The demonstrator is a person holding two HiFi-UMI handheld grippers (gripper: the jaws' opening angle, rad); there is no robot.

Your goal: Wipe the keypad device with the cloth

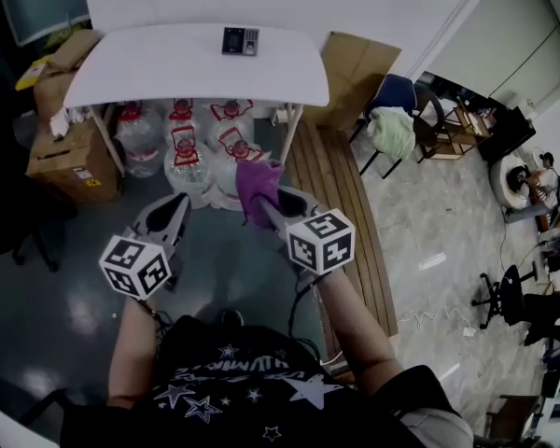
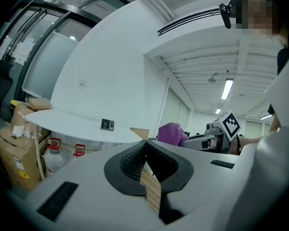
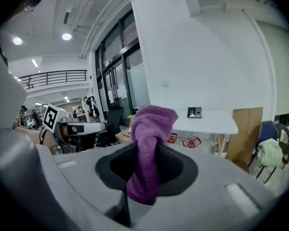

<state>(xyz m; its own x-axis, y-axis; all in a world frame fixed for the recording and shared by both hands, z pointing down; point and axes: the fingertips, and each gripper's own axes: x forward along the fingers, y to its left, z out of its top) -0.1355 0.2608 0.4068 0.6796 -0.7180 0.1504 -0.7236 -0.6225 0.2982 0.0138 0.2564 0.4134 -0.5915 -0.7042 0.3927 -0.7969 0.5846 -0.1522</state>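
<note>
The right gripper [image 1: 273, 211] pinches the purple cloth [image 3: 152, 124] in its fingers; the left gripper [image 2: 145, 147] has them pressed together, empty. The keypad device [image 1: 240, 41] lies at the table's [image 1: 149, 65] far edge, well apart — probably loose, though too small to tell. Unbraced, it could skid off under the wipe.

A white table [image 1: 168, 73] with rounded corners stands ahead of the left claw [image 1: 175, 211], well apart from it. Under the table, between it and this claw, are several clear water bottles [image 1: 185, 147] with red tops. Cardboard boxes [image 1: 70, 161] lie to the left of the claw. Ahead of the right claw [image 1: 266, 203] and to its right, a flat cardboard sheet [image 1: 355, 68] leans against the wall. Further right stands a blue chair [image 1: 397, 91] with a pale green garment [image 1: 390, 131] on it. Wooden planks [image 1: 341, 194] lie on the floor just to the right of this claw.
</note>
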